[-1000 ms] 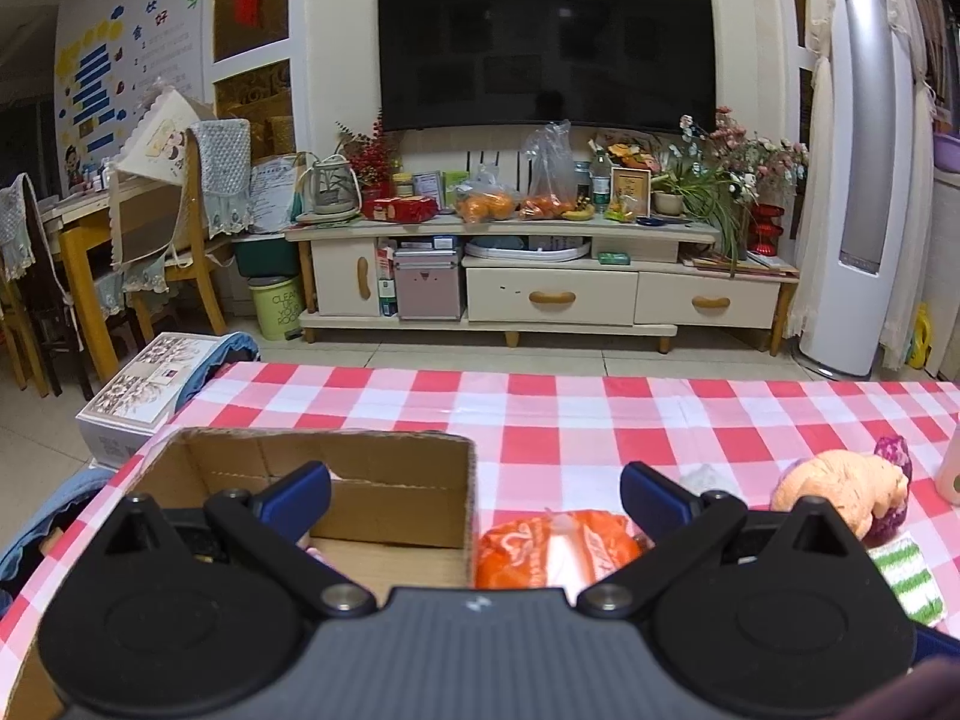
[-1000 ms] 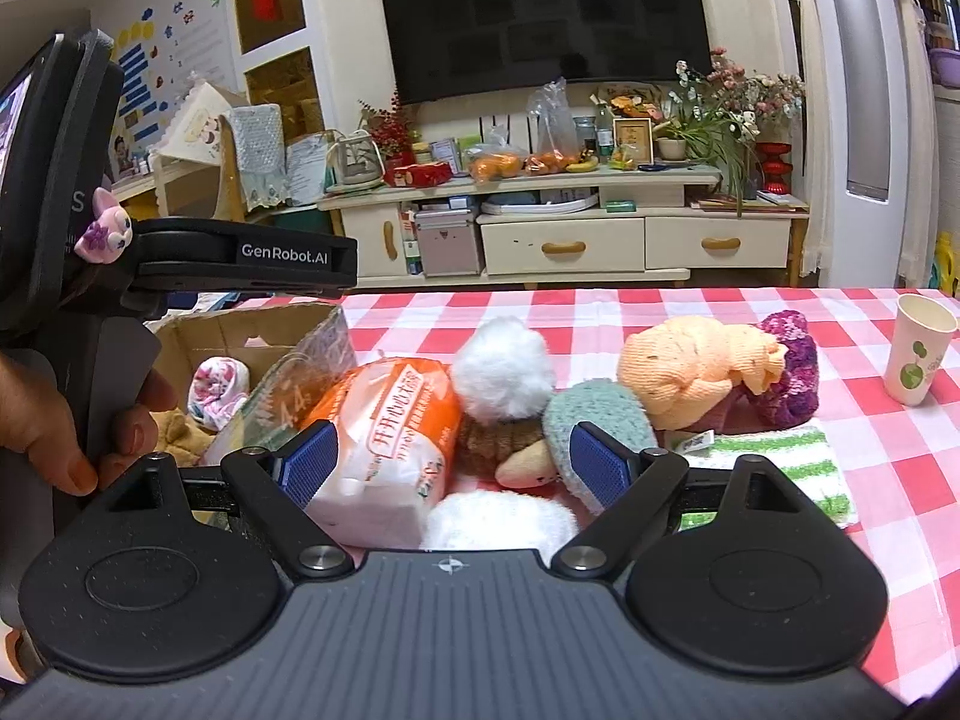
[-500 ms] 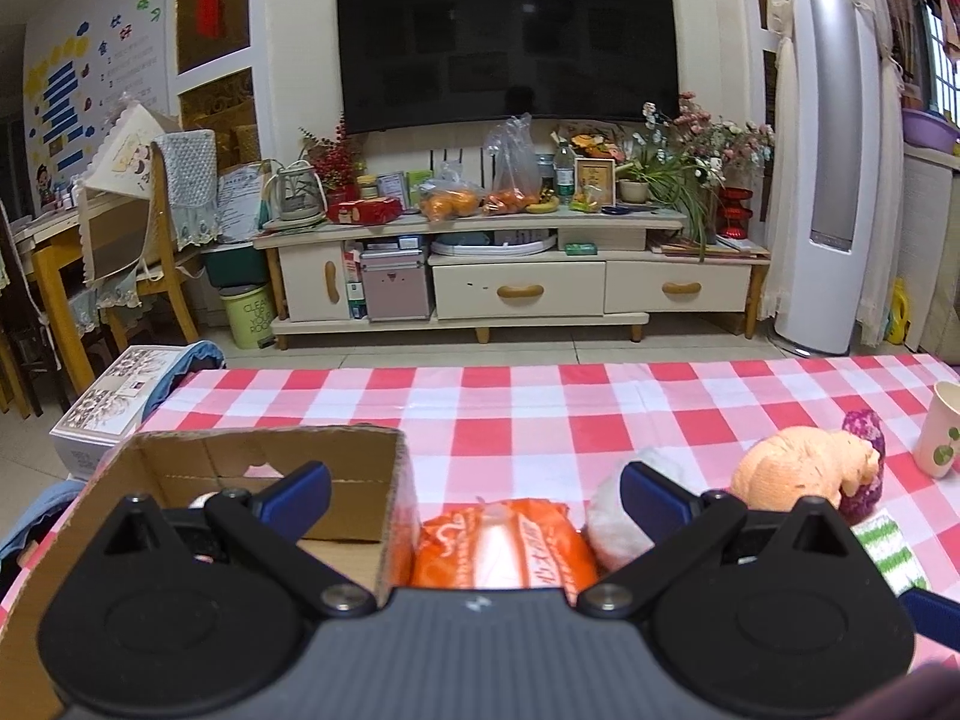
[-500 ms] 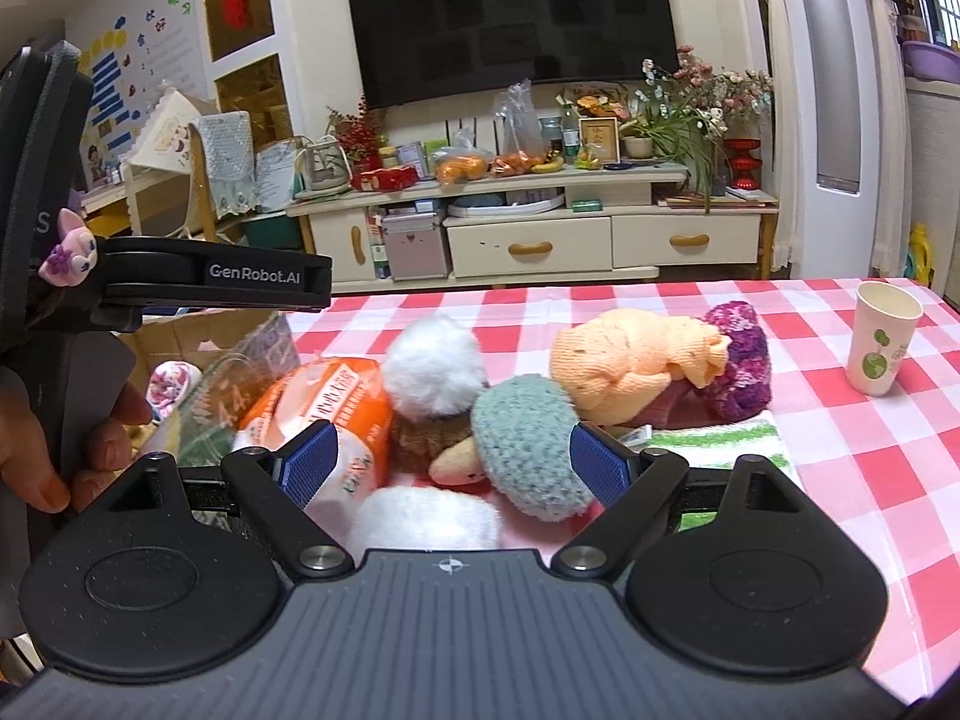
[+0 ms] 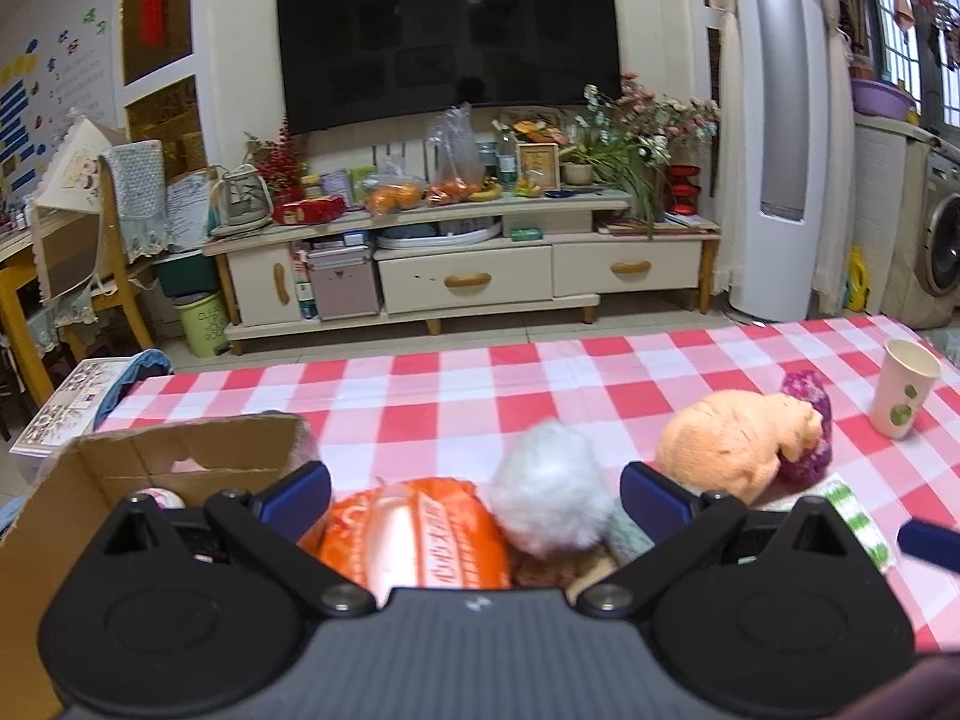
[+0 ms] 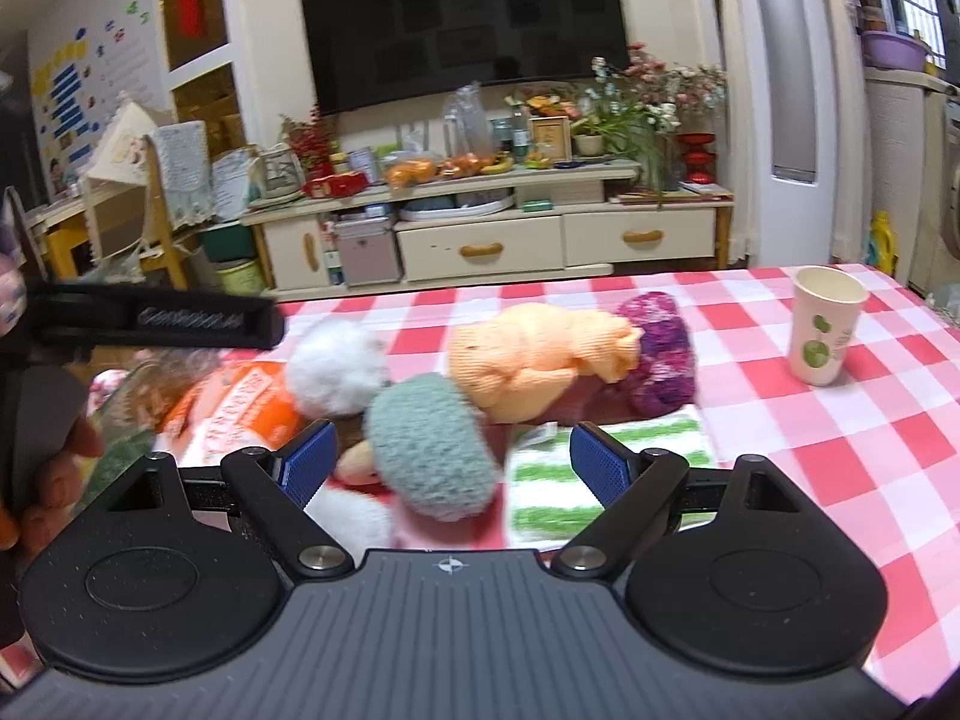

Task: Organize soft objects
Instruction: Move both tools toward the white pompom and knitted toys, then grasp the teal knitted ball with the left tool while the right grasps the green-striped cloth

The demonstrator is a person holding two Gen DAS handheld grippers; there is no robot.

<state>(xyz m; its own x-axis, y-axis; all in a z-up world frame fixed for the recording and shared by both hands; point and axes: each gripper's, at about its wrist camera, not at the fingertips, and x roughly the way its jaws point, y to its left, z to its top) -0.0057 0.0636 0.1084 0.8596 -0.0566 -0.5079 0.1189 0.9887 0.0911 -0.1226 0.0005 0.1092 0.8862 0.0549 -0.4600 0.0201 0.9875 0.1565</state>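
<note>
Right gripper (image 6: 450,459) spread wide, nothing in it, and the grey-green knitted piece (image 6: 429,444) sits dead ahead at 12 o'clock between the blue pads, long axis running 11 to 5. Left gripper (image 5: 474,501) gapes wide too, empty, with the orange packet (image 5: 414,540) at 12 and the white pompom (image 5: 549,492) at 1. My call: the right is nearer. Only the left view shows the cardboard box (image 5: 180,450), at 10 o'clock; the right view alone shows the striped cloth (image 6: 600,468).
</note>
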